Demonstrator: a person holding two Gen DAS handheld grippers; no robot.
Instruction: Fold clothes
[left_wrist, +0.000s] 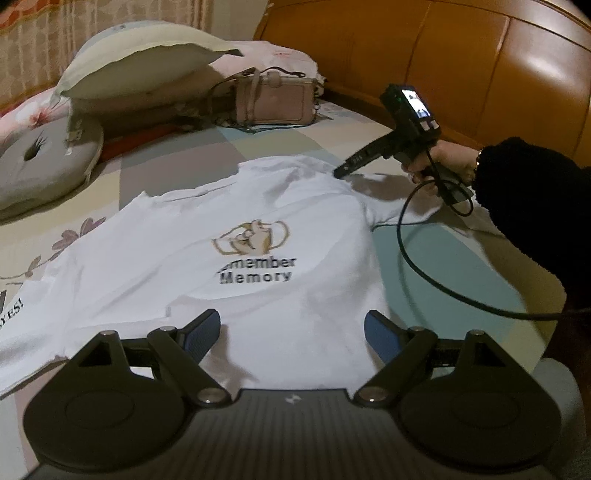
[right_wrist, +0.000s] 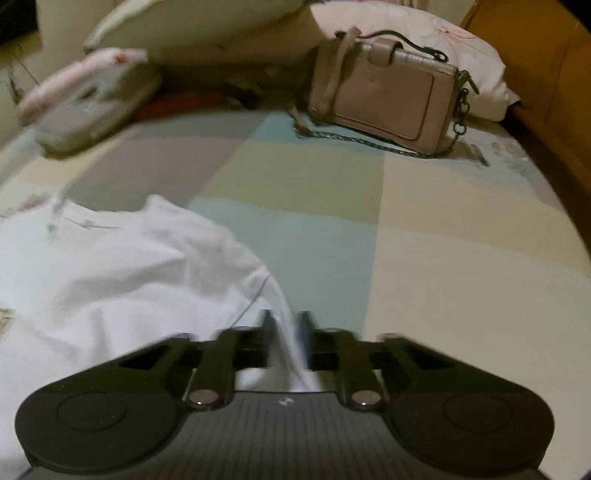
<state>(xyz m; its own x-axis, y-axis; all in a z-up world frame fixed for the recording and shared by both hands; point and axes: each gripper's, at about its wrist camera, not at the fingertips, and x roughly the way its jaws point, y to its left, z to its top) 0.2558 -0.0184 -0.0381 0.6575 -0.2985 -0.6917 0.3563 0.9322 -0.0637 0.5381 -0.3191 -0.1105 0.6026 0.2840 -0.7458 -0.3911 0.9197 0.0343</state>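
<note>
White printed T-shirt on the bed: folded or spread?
Spread: the white printed T-shirt lies flat, print up, one sleeve pinched in the right gripper.

up at the far end of the bed, a pink handbag (right_wrist: 388, 99) stands upright on the patchwork sheet (right_wrist: 461, 236), its dark chain strap (right_wrist: 354, 142) trailing loose across the blue and cream squares in front of it. right behind the bag, a pale floral pillow (right_wrist: 443, 48) leans in, touching its back. over to the left, a big cream pillow (left_wrist: 140, 70) sits propped high, and below it a round grey cushion (left_wrist: 44, 166) with a stitched eyelash mark lies tilted. along the right side runs the glossy orange-brown wooden headboard (left_wrist: 480, 62), catching the light.
</note>
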